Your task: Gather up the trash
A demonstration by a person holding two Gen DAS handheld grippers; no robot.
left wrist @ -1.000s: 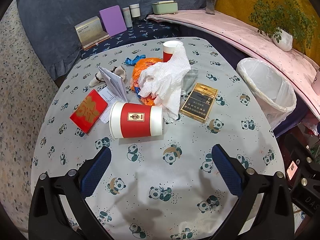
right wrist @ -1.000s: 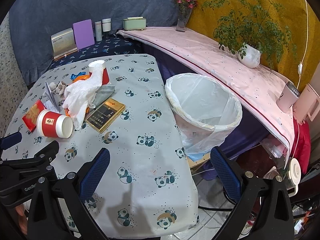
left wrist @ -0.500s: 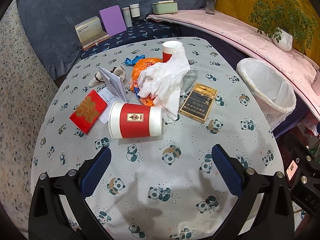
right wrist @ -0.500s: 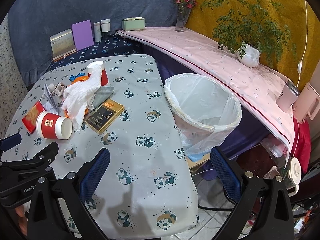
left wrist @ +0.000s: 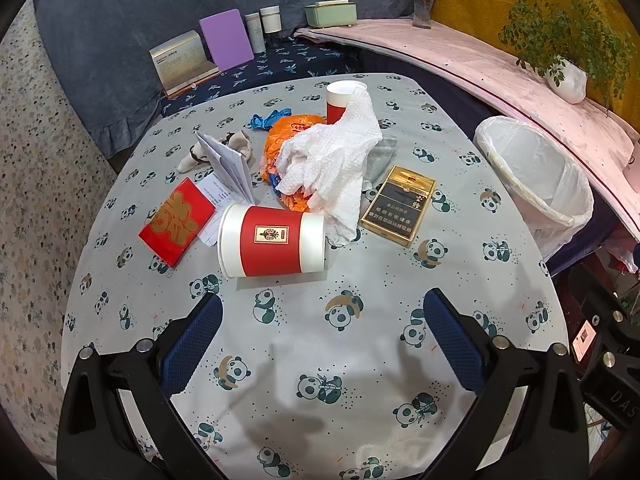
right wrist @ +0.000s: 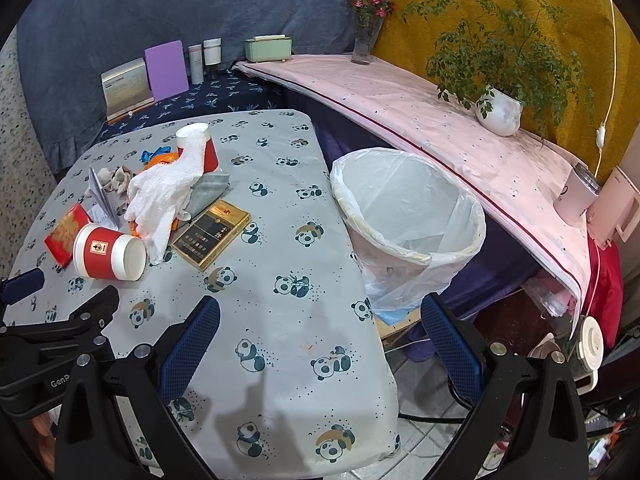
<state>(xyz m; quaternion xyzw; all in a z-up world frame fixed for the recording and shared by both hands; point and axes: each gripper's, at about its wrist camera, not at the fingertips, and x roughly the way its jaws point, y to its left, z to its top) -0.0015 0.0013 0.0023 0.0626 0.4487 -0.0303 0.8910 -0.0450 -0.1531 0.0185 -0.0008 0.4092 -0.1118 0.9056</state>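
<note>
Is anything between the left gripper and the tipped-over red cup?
Nothing visible. The left gripper has its jaws open, and only bare panda tablecloth lies between it and the tipped red cup. The crumpled white paper sits behind the cup.

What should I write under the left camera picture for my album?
Open left gripper faces a tipped red paper cup amid table litter, bin waiting beside.

Far behind the table: purple rectangular board (left wrist: 226, 43), pale green plastic box (left wrist: 331, 13); right, leafy plant in white pot (right wrist: 499, 111)
</note>
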